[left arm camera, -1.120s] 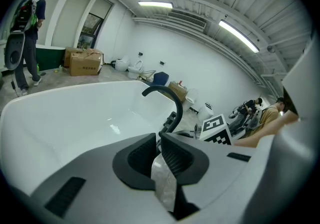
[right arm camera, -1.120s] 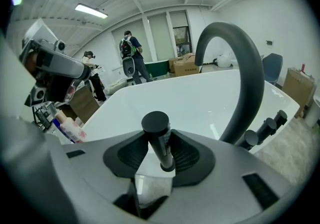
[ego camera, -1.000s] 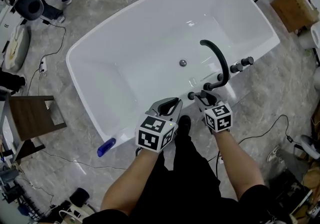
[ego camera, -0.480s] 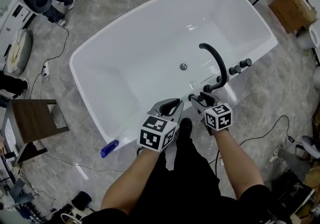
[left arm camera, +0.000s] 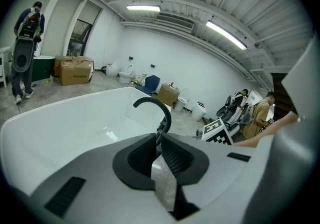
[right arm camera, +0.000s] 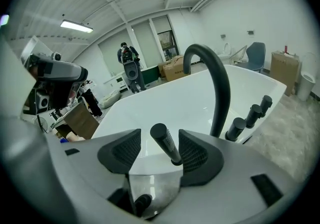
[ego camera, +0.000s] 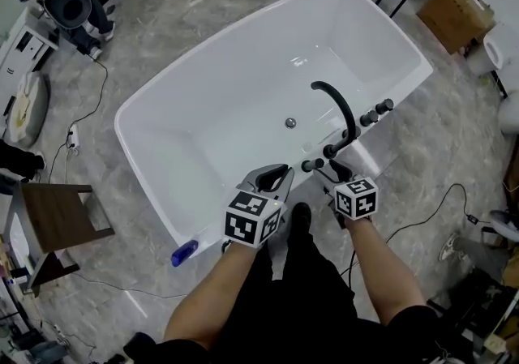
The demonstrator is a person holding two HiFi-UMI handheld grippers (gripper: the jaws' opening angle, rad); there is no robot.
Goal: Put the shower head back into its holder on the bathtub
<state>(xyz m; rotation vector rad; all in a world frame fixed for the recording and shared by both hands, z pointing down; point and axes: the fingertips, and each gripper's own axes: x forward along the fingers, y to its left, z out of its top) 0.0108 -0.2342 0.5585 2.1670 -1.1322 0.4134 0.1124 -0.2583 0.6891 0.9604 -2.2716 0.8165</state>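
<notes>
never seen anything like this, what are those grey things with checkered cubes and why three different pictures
A person holds two hand-operated claws; the patterned cubes are part of them. The head view looks down from the person's head at a white bathtub with a black curved spout and knobs. The other two come from a camera riding on each claw. The left claw is shut and empty. The right claw is opening: the black shower head stands between its pads, untouched, seemingly seated on the tub's rim.
</notes>
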